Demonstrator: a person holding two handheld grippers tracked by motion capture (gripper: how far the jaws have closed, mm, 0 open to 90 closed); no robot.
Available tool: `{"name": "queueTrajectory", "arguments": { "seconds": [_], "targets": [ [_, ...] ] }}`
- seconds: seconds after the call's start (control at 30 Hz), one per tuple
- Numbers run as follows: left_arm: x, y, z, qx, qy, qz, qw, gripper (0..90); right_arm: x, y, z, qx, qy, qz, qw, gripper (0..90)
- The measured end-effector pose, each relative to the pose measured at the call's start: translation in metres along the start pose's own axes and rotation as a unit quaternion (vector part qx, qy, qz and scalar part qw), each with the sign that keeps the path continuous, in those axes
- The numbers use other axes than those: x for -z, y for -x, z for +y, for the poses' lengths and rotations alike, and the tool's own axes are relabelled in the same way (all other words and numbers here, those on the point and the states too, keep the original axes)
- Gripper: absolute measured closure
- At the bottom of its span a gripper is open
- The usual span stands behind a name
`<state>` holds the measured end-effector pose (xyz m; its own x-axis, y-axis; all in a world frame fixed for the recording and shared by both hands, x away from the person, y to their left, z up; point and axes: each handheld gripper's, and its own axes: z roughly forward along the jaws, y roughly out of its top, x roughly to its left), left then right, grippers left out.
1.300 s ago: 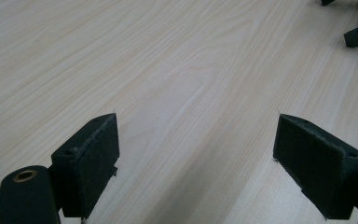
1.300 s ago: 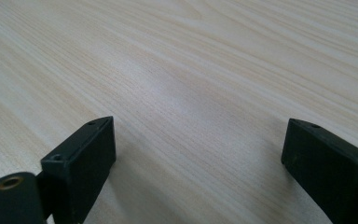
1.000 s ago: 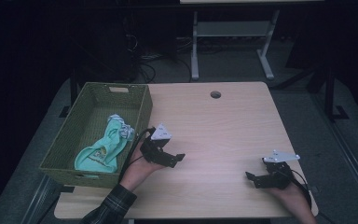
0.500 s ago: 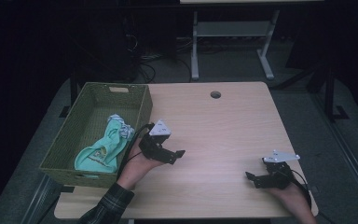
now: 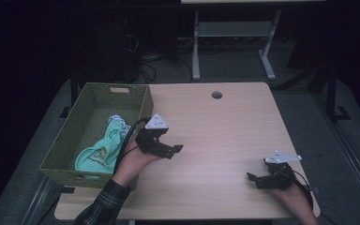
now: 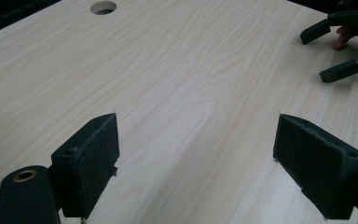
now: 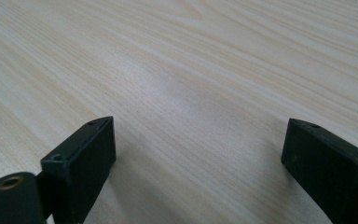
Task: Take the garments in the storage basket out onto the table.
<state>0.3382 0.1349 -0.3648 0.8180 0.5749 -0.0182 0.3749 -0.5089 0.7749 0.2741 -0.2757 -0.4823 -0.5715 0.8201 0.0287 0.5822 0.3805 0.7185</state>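
My left gripper (image 5: 174, 151) hovers just right of the green woven basket (image 5: 89, 101), open, its jaws wide apart over bare wood (image 6: 196, 154). My right gripper (image 5: 255, 181) rests low near the table's front right corner, also open with nothing between its jaws (image 7: 198, 168). A crumpled mint-green and white cloth (image 5: 101, 146) lies inside the basket. In the left gripper view the right gripper (image 6: 328, 51) shows far off at the upper right.
The light wooden table (image 5: 215, 131) has a round cable hole (image 5: 216, 95) near its far edge. The basket overhangs the table's left side. A white desk frame (image 5: 229, 33) and cables stand on the dark floor beyond.
My left gripper has drifted slightly up and toward the basket's right wall. The right gripper has stayed put.
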Motion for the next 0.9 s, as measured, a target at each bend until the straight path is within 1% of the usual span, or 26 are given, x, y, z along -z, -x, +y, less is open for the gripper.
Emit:
{"name": "queueTrajectory", "arguments": {
  "seconds": [0.27, 0.33, 0.63, 0.67, 0.9],
  "targets": [
    [0.007, -0.007, 0.001, 0.003, 0.001, 0.003, 1.0, 13.6, 0.0, 0.0, 0.0, -0.001, 0.0, 0.0, 1.0, 9.5],
    [0.012, -0.011, 0.0, 0.004, 0.003, 0.009, 0.9999, 13.6, 0.0, 0.0, 0.0, -0.001, 0.0, 0.0, 1.0, 9.5],
    [0.021, -0.019, -0.002, 0.014, 0.004, 0.014, 0.9998, 13.7, 0.0, 0.0, 0.0, -0.001, 0.0, 0.0, 1.0, 9.5],
    [0.022, -0.02, -0.002, 0.012, 0.002, 0.014, 0.9998, 13.7, 0.0, 0.0, 0.0, -0.001, 0.0, 0.0, 1.0, 9.5],
    [0.028, -0.026, -0.005, 0.017, 0.003, 0.019, 0.9997, 13.7, 0.0, 0.0, 0.0, -0.001, 0.0, 0.0, 1.0, 9.5]
  ]
}}
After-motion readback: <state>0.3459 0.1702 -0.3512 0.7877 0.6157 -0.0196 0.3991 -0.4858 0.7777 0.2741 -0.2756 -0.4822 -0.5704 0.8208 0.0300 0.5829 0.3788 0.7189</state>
